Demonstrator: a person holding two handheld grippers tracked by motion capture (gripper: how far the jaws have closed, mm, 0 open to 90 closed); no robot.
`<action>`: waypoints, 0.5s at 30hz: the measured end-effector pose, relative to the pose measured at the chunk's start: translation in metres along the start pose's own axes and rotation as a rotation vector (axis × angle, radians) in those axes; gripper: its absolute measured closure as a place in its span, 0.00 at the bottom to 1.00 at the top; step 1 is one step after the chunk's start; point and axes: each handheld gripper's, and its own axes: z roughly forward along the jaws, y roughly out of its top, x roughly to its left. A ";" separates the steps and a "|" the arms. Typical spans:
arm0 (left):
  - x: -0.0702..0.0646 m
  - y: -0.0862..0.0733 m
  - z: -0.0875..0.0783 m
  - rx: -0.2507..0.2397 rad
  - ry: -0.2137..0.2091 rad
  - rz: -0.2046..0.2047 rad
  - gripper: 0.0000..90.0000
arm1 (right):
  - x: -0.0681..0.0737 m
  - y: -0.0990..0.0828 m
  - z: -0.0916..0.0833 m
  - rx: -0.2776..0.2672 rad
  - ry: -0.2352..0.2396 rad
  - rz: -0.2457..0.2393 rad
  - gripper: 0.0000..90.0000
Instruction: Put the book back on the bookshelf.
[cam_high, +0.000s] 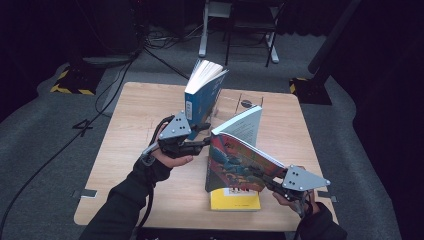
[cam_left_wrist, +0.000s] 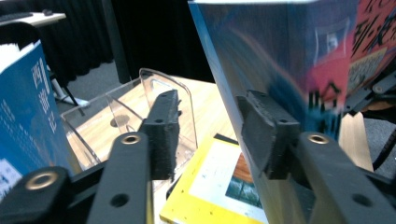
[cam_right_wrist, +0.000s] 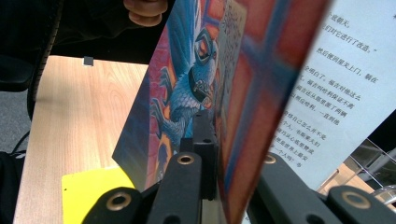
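A colourful-covered book (cam_high: 235, 160) stands tilted and partly open on the wooden table (cam_high: 130, 130), over a yellow book (cam_high: 235, 199) that lies flat. My right gripper (cam_high: 261, 175) is shut on the colourful book's cover (cam_right_wrist: 187, 84) near its lower edge. My left gripper (cam_high: 205, 135) is open at the book's left side. In the left gripper view its right pad (cam_left_wrist: 264, 133) lies against the cover (cam_left_wrist: 289, 51), and the other pad (cam_left_wrist: 161, 133) is free. A blue book (cam_high: 202, 90) stands upright behind it.
A clear acrylic book stand (cam_left_wrist: 140, 93) sits at the back of the table, by the blue book (cam_left_wrist: 23, 107). Beyond the table are chair legs (cam_high: 250, 35), floor cables and a taped stand base (cam_high: 72, 82). The table's left half is bare wood.
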 end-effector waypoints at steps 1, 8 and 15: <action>-0.001 -0.003 -0.001 0.005 0.005 -0.002 0.59 | 0.001 0.000 0.000 -0.001 -0.002 0.003 0.96; -0.009 -0.023 -0.003 0.074 0.004 0.017 0.47 | 0.002 0.000 -0.001 -0.004 0.000 0.002 0.96; -0.016 -0.042 -0.005 0.126 -0.009 0.014 0.41 | 0.005 0.001 -0.003 0.001 -0.004 -0.009 0.96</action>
